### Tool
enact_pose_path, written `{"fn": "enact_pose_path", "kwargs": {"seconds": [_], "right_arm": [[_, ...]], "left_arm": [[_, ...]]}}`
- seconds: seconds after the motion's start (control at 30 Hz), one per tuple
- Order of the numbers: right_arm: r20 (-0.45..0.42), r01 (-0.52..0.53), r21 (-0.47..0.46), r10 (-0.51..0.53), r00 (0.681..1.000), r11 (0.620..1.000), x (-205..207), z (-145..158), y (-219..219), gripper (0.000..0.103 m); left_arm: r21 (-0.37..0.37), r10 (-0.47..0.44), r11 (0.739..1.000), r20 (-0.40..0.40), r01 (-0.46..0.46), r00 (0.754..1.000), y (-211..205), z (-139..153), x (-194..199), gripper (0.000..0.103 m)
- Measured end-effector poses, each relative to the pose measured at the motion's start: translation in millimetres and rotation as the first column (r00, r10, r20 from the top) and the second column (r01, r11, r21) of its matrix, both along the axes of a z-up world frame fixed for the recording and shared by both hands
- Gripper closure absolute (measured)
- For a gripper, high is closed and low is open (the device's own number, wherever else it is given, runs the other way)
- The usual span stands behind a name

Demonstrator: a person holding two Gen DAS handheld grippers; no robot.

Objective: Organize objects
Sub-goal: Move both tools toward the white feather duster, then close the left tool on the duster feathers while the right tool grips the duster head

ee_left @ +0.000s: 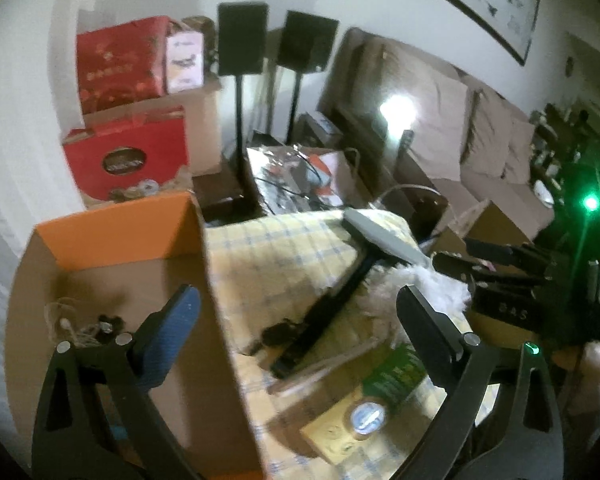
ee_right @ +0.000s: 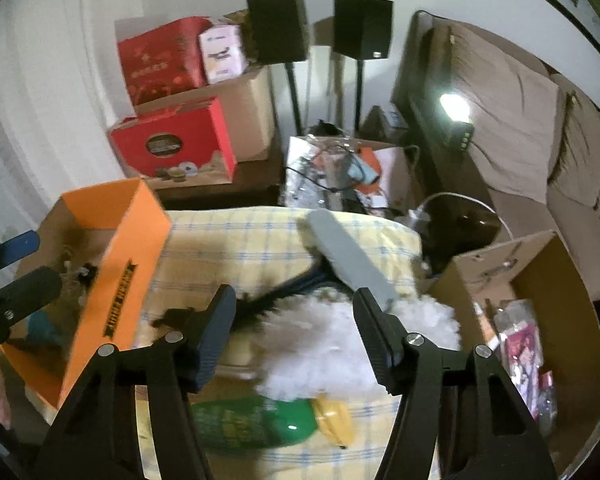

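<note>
Two claws hang over a cluttered tabletop (ee_right: pixel 260 232) covered in a yellow checked cloth, and the step in hand looks like the reach for the next item to sort. The right claw (ee_right: pixel 296 336) stands spread, nothing between its pads, poised just above the white fluffy duster head (ee_right: pixel 340 336) that lies near the middle of the cloth, with its black handle (ee_right: pixel 276 292) running off to the left. A grey flat brush (ee_right: pixel 352 252) lies just beyond the fluff, toward the far right. Nearer, a green bottle (ee_right: pixel 252 420) with a yellow cap lies on its side. The left claw (ee_left: pixel 296 316) is also spread and empty; one finger hangs over the open orange box (ee_left: pixel 112 232) at the left, the other over the cloth. In the left wrist view a small round tin (ee_left: pixel 368 416) sits on a flat yellow packet near the front. An open cardboard box (ee_right: pixel 540 264) stands at the right, already holding some packets. The next move probably calls for the right claw to drop a little, close on the duster, and carry it to one of the boxes; which box is meant I cannot tell.
</note>
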State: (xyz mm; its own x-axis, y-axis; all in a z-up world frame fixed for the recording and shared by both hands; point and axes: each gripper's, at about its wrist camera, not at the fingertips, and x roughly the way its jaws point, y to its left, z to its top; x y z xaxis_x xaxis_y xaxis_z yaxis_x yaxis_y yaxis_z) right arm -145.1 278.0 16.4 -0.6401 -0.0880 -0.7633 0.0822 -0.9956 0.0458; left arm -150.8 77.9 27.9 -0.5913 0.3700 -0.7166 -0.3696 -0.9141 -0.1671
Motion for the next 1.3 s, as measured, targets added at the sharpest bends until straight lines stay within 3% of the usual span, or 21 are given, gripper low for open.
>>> {"fn": "enact_pose_path", "kwargs": {"seconds": [0.3,0.53,0.67,1.03,1.2,1.3], "right_arm": [[0.060,0.076,-0.017,-0.075,0.995,0.997,0.5,-24.8,38.5,0.040],[0.100,0.084,0.009,-0.085,0.991,0.996,-2.7,-51.1,44.5,0.043],[0.139,0.082,0.019,-0.084,0.987,0.996,-8.3,-67.8,48.5,0.056],[0.176,0.084,0.004,-0.083,0.981,0.996,-20.7,-89.1,54.8,0.055],[0.182,0.083,-0.002,-0.082,0.980,0.997,-25.9,-92.6,56.9,0.063],[0.179,0.088,-0.015,-0.084,0.980,0.996,-28.3,-92.5,59.7,0.076]], "left_arm": [[-0.046,-0.096,0.994,0.073,0.099,0.993,48.7,-26.4,2.8,0.014],[-0.028,-0.141,0.989,0.141,0.146,0.980,82.0,-46.9,2.0,0.017],[-0.024,-0.151,0.987,0.187,0.158,0.971,96.0,-62.1,-4.1,0.028],[0.003,-0.139,0.990,0.262,0.143,0.955,114.6,-100.3,-19.9,0.038],[-0.004,-0.140,0.989,0.281,0.147,0.950,121.9,-111.3,-25.0,0.047],[-0.023,-0.147,0.987,0.281,0.160,0.948,128.7,-116.8,-26.0,0.068]]}}
